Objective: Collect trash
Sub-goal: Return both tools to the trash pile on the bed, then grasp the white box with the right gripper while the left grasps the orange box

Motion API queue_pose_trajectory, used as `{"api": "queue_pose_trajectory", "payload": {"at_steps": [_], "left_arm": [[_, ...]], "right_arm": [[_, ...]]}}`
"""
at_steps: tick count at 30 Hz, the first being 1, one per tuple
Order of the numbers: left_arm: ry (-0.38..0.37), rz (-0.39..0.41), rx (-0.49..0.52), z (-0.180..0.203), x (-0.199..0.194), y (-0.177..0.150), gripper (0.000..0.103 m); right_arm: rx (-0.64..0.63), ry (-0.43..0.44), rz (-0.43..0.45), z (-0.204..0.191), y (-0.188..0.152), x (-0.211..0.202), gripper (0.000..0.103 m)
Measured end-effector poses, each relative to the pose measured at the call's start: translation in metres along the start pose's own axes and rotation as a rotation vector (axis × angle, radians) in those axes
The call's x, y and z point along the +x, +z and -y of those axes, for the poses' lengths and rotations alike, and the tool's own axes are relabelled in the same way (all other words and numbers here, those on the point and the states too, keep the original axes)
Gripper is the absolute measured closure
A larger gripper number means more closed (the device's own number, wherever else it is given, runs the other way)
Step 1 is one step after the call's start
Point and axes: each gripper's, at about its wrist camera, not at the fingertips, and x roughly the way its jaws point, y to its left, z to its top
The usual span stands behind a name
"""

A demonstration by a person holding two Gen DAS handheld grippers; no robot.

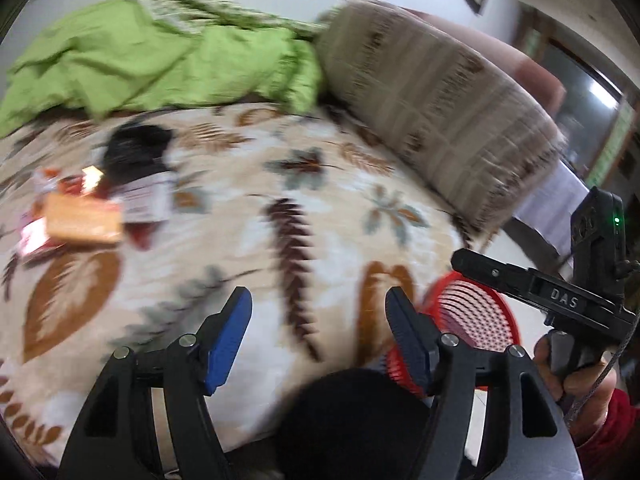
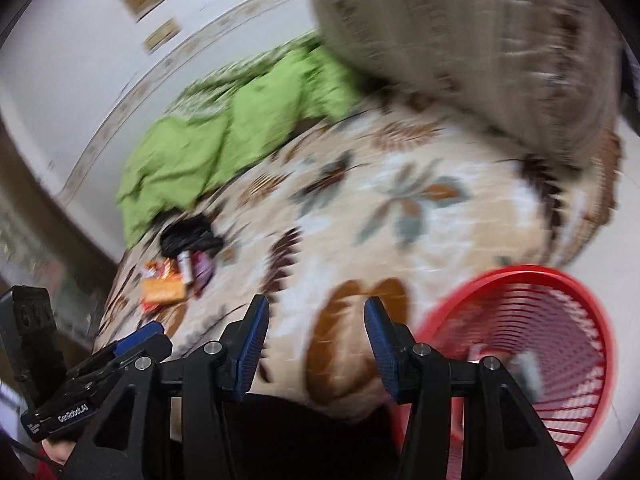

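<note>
A small trash pile lies on the leaf-patterned bed cover: an orange wrapper (image 1: 84, 222) (image 2: 164, 290), a dark bottle with a white label (image 1: 146, 194), a crumpled black item (image 1: 134, 148) (image 2: 188, 234) and red-white wrappers (image 1: 36, 240). A red mesh basket (image 1: 476, 316) (image 2: 532, 332) stands at the bed's near right edge, with a pale blurred thing (image 2: 526, 366) inside. My left gripper (image 1: 318, 340) hovers open over bare cover, left of the basket and well right of the pile. My right gripper (image 2: 316, 344) is open and empty, just left of the basket rim.
A green cloth (image 1: 160, 60) (image 2: 224, 136) is bunched at the far side of the bed. A brown patterned bolster (image 1: 432, 92) (image 2: 480, 40) lies along the right. A hand in a red sleeve (image 1: 600, 408) holds the right gripper. Both views are motion-blurred.
</note>
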Motion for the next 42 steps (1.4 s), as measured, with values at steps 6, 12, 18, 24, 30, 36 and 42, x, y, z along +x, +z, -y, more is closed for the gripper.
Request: {"api": "queue_pose_trajectory", "payload": {"at_steps": [6, 12, 18, 24, 30, 36, 42], "left_arm": [[0.091, 0.048, -0.111, -0.065, -0.021, -0.004, 0.035], [0.177, 0.110, -0.218, -0.121, -0.040, -0.002, 0.035], [0.240, 0.145, -0.310, -0.172, -0.053, 0.000, 0.035], [0.279, 0.154, -0.376, -0.210, -0.052, 0.004, 0.035], [0.291, 0.161, -0.421, -0.238, -0.032, 0.016, 0.035], [0.272, 0.201, -0.429, -0.252, -0.011, 0.046, 0.035], [0.200, 0.109, -0.407, -0.261, 0.033, 0.064, 0.035]], "right_arm": [[-0.102, 0.074, -0.078, -0.055, -0.001, 0.046, 0.051], [-0.180, 0.165, -0.130, -0.105, 0.006, 0.089, 0.051], [-0.235, 0.200, -0.149, -0.150, 0.023, 0.148, 0.050], [-0.175, 0.172, -0.195, -0.171, 0.033, 0.221, 0.050], [-0.201, 0.173, -0.188, -0.183, 0.030, 0.251, 0.081], [-0.244, 0.193, -0.088, -0.177, 0.028, 0.216, 0.090], [-0.174, 0.211, -0.009, -0.150, 0.023, 0.170, 0.090]]}}
